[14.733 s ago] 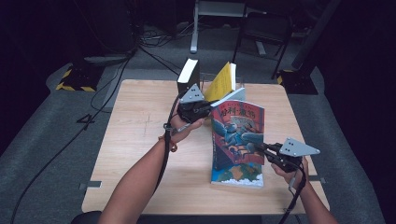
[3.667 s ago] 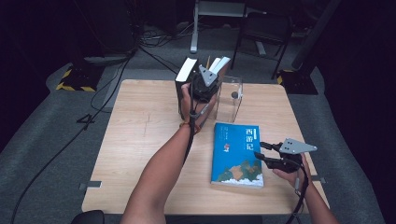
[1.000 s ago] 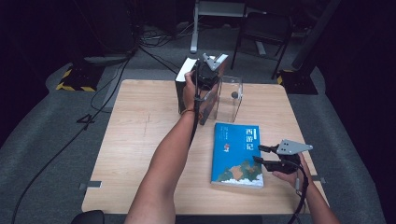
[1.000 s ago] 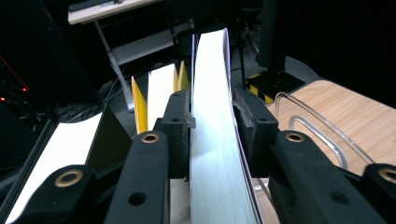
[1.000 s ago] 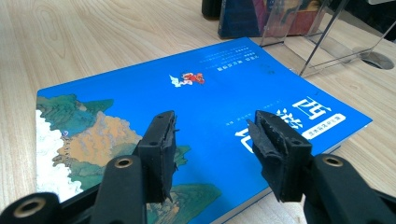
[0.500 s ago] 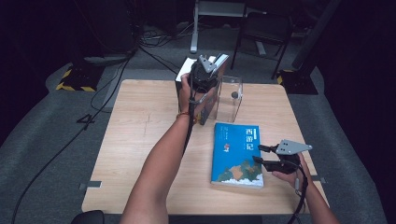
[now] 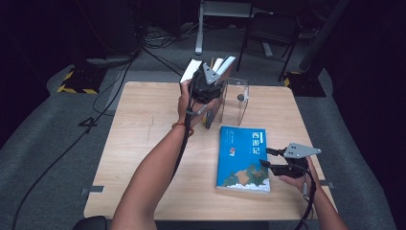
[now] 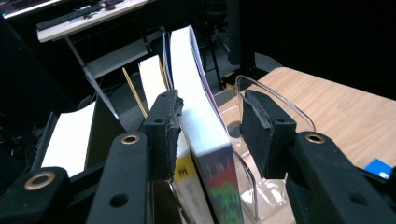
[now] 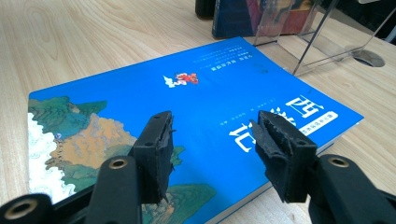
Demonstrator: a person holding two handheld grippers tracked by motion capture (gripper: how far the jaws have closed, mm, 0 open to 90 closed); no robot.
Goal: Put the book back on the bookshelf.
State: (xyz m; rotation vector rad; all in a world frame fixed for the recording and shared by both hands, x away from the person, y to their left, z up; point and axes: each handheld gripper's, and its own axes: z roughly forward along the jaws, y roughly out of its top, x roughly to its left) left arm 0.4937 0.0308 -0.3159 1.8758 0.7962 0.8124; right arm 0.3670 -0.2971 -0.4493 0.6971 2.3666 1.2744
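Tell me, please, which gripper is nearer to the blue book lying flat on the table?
Right. The right gripper hovers at the blue book's right edge, jaws open over its cover. The left gripper is up at the upright books by the clear bookend.

book lying flat [image 7: 243,159]: bright blue cover, white characters at the top, a small red figure, and a green, tan and white landscape across the bottom

book in my left gripper [image 8: 205,135]: white page edges, dark spine end with red and green blotches, kinda blurry up close

book next to it [image 8: 184,179]: yellow patch on the cover

bookstand [image 7: 238,98]: clear plastic, see-through

my grippers [image 9: 212,135]: black jaws with brass rivets, grey plate on top

table [image 7: 143,143]: light wood grain

floor [image 7: 48,134]: grey carpet, with one yellow and black striped block
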